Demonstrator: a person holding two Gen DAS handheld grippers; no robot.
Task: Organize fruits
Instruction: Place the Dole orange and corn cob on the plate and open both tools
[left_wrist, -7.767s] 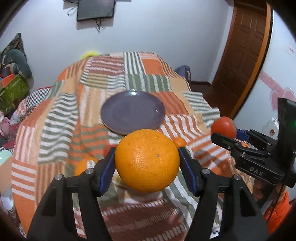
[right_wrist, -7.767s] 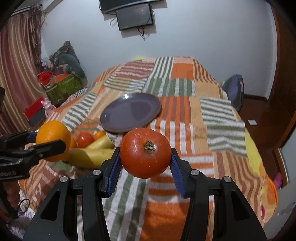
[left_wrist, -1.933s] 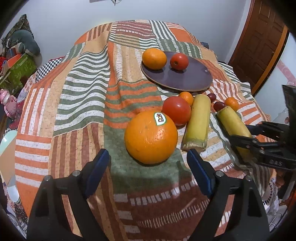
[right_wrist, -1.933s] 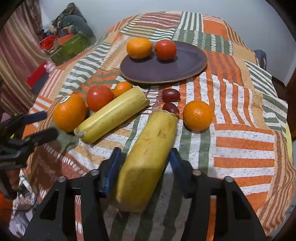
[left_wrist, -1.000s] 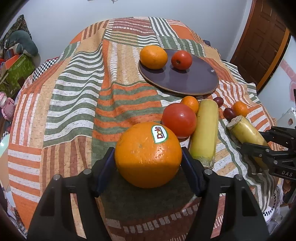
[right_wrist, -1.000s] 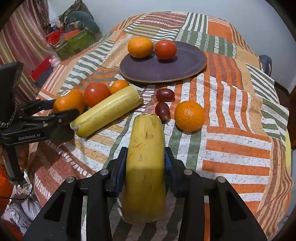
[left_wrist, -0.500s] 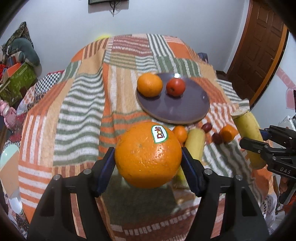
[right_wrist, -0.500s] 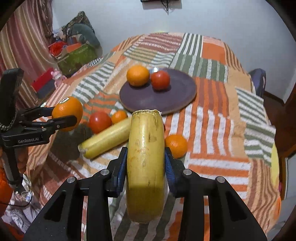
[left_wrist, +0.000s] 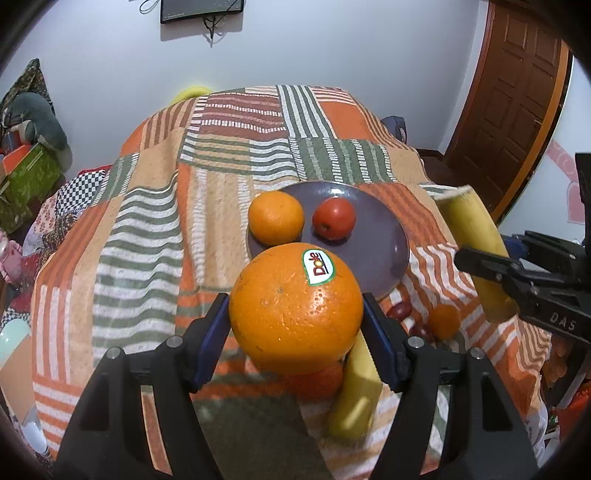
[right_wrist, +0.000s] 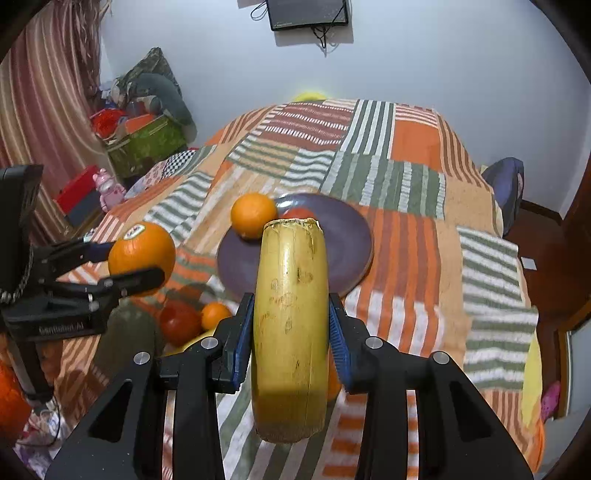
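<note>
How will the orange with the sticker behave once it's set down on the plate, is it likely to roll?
The orange is round, so it may roll on the smooth, shallow plate. It looks firm: the left gripper pinches it without denting. Nestling it against the other orange could steady it.

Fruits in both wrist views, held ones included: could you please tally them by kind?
Round orange citrus fruits: 4
Round red tomatoes: 2
Yellow cut banana pieces: 2
Small dark red plums: 2
Total: 10
</note>
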